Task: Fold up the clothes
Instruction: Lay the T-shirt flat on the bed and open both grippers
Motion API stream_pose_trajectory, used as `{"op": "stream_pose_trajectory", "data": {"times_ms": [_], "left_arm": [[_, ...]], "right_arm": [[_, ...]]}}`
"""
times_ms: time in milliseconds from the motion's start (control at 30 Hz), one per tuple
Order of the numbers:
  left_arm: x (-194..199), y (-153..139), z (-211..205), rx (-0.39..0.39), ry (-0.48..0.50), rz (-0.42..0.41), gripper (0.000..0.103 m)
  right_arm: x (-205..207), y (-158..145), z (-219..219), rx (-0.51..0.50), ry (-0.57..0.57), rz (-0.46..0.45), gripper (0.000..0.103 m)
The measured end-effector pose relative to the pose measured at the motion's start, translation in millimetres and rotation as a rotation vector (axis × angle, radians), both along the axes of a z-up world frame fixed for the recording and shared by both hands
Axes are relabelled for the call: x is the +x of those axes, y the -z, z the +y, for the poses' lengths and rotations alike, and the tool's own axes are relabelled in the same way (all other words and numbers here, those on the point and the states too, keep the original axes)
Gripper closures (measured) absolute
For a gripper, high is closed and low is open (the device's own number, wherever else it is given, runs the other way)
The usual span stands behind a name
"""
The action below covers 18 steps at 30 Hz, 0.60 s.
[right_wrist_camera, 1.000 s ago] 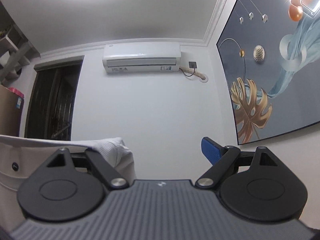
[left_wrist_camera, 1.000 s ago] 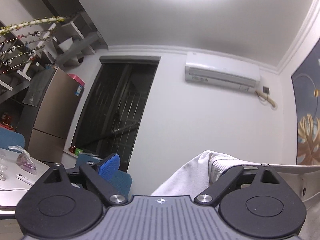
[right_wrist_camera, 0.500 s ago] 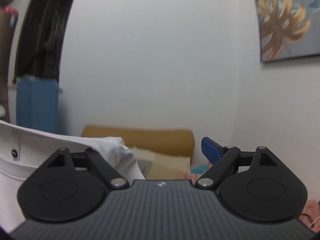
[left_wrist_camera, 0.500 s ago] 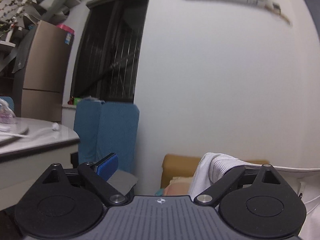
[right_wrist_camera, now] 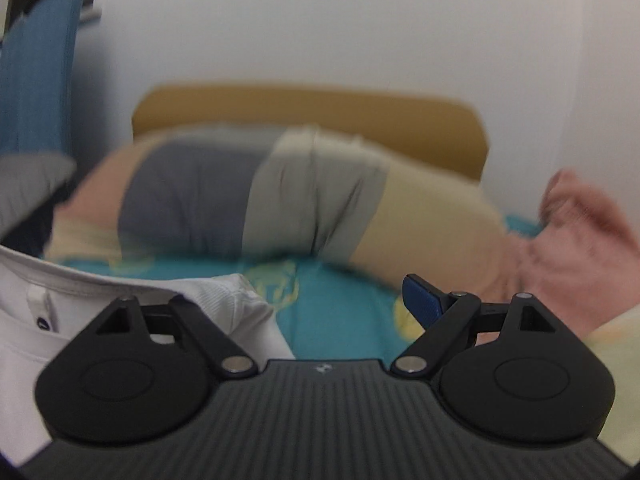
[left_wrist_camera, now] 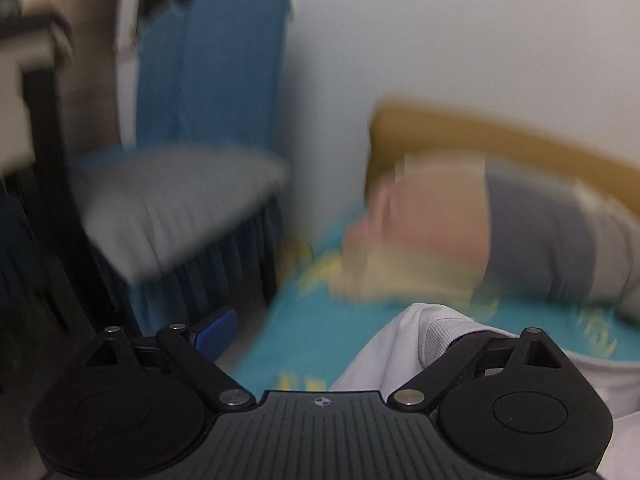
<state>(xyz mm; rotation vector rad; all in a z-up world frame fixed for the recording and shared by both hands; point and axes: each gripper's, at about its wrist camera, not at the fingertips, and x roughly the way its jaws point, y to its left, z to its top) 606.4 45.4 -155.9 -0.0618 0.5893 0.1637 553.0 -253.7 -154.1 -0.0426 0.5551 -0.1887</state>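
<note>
A white garment with ribbed edging hangs stretched between my two grippers above a bed. In the left wrist view the white garment (left_wrist_camera: 404, 344) drapes over my right-hand finger, and my left gripper (left_wrist_camera: 332, 332) has its jaws wide apart. In the right wrist view the garment (right_wrist_camera: 224, 300) drapes over my left-hand finger, its collar band and label (right_wrist_camera: 40, 308) at the far left. My right gripper (right_wrist_camera: 320, 300) also has its jaws wide apart. Only one blue pad (right_wrist_camera: 422, 300) shows in each view; the other is under the cloth.
Below lies a bed with a teal patterned sheet (right_wrist_camera: 340, 308) and an ochre headboard (right_wrist_camera: 320, 116). A colour-blocked pillow (right_wrist_camera: 280, 200) lies across it, a pink blanket (right_wrist_camera: 580, 232) at the right. A blue chair with a grey seat (left_wrist_camera: 180, 200) stands left of the bed.
Both grippers have tilted down from the ceiling and wall toward the bed, carrying the white garment with them. The views are motion-blurred. The hold on the garment looks unchanged.
</note>
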Motion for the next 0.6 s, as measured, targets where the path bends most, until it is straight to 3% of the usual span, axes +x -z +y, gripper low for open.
{"op": "stream_pose_trajectory", "data": {"times_ms": [100, 167, 267, 333, 533, 600], "left_arm": [[32, 17, 9, 0.039, 0.073, 0.158, 0.005], [47, 14, 11, 0.086, 0.136, 0.275, 0.007], [35, -4, 7, 0.099, 0.263, 0.335, 0.001], [23, -24, 6, 0.098, 0.287, 0.311, 0.0], [-48, -87, 3, 0.06, 0.312, 0.172, 0.0], [-90, -102, 5, 0.041, 0.31, 0.116, 0.0]], "right_arm": [[23, 33, 2, 0.078, -0.068, 0.155, 0.017], [37, 46, 7, 0.164, -0.183, 0.297, 0.016], [43, 27, 10, 0.217, -0.223, 0.324, 0.016], [41, 11, 12, 0.286, -0.244, 0.329, 0.017], [-23, -45, 28, 0.233, -0.199, 0.224, 0.017], [-55, -62, 33, 0.241, -0.19, 0.192, 0.017]]}}
